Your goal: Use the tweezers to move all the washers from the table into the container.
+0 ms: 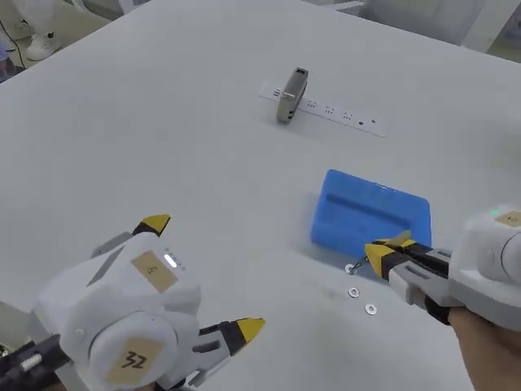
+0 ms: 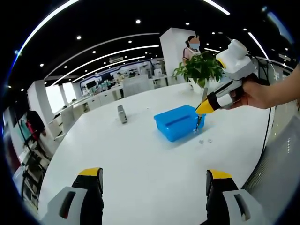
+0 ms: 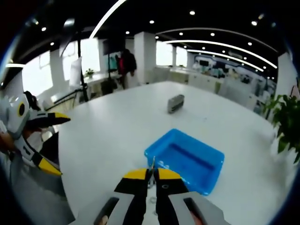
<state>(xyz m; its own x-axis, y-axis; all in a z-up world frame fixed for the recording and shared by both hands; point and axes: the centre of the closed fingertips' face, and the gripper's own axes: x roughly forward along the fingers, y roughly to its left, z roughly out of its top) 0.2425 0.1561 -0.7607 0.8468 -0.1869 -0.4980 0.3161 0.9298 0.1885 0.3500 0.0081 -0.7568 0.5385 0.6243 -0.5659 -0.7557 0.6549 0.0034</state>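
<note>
The left gripper (image 1: 202,275) hangs empty, jaws wide apart. Beside the blue container (image 1: 370,213), two washers (image 1: 353,292) lie on the table (image 1: 203,147). The right gripper (image 1: 381,251) is clamped on the tweezers (image 2: 198,123), whose tips are down at what may be a third washer. Most of the job looks undone.

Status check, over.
Left claw open, empty. Right claw shut on tweezers, tip beside blue bin. Washers on table. Nothing in the way.

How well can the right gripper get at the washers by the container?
Probably well, yes: the right gripper, shut on the tweezers, hangs just beside the washers, the tweezers' tip close to one, and nothing lies between.
</note>
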